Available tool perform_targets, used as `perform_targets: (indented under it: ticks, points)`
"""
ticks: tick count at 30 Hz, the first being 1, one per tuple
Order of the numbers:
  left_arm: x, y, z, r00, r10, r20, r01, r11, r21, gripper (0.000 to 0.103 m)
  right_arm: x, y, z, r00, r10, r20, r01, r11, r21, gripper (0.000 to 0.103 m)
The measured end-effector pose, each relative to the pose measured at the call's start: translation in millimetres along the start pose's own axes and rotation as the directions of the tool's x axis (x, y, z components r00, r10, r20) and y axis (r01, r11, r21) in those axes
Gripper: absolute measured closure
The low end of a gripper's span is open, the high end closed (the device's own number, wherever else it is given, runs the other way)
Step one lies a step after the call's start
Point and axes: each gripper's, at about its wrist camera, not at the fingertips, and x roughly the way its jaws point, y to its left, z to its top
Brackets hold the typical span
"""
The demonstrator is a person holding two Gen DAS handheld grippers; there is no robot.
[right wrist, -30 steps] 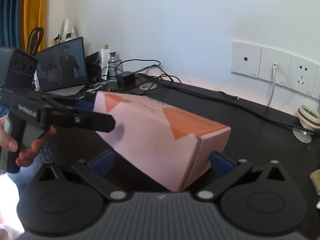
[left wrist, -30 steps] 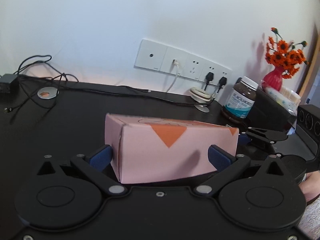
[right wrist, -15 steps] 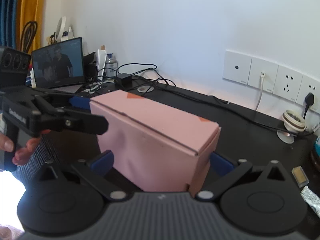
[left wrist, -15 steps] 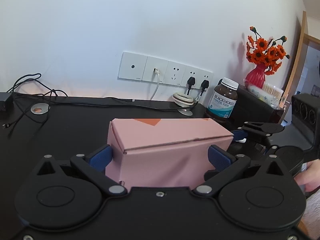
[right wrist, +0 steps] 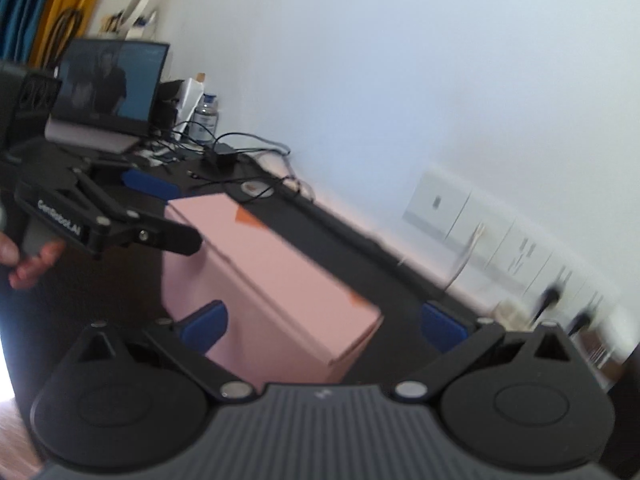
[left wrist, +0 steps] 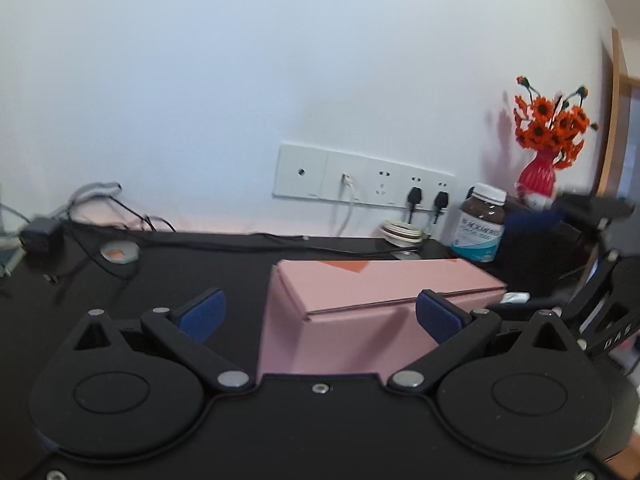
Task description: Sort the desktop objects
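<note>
A pink box (left wrist: 376, 300) with orange triangles on its top lies on the black tabletop (left wrist: 168, 276), its lid closed. The left claw (left wrist: 320, 314) is released: its blue pads (left wrist: 202, 312) stand spread, the left one clear of the box's end face and the right one in front of the box's long side, with no visible grip. In the right wrist view the right claw (right wrist: 324, 324) is likewise spread wide, its left pad (right wrist: 204, 326) in front of the box's side and the right pad well clear of the near corner, so it grasps nothing. That view is tilted and blurred. The left claw's black body shows there at the left, held by a hand (right wrist: 28, 258), beside the far end of the box. Behind the box, along the white wall, are a socket strip (left wrist: 362, 178), a brown supplement jar (left wrist: 480, 224), a red vase of orange flowers (left wrist: 538, 172) and loose cables (left wrist: 92, 216). A laptop (right wrist: 108, 92) stands at the far left end
</note>
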Motion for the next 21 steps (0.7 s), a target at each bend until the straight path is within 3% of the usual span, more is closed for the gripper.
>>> perform_targets:
  ticks: [2,6,10,14,21]
  points:
    - [-1.6,-4.1,-2.1,0.999,0.045,0.030,-0.047,0.997,0.059,0.000,1.4,13.5,4.5,0.997,-0.068,0.021,0.070,0.990,-0.121,0.001]
    - [-3.9,-14.0,-5.2,0.992,0.092,0.083,-0.103,0.984,0.145,0.000,8.9,42.8,4.3,0.980,-0.182,0.076,0.197,0.923,-0.332,0.001]
    - [-2.0,-16.1,-7.5,0.993,0.088,0.081,-0.100,0.983,0.154,0.000,11.8,62.2,0.1,0.963,-0.229,0.143,0.269,0.851,-0.451,0.001]
    - [1.7,-12.1,-9.7,0.995,0.074,0.060,-0.081,0.988,0.129,0.000,13.0,77.3,-1.2,0.937,-0.273,0.219,0.349,0.759,-0.550,0.001]
    - [1.6,-5.3,-6.9,0.996,0.062,0.066,-0.069,0.993,0.096,0.000,22.1,98.2,-8.6,0.921,-0.277,0.274,0.387,0.571,-0.724,0.001]
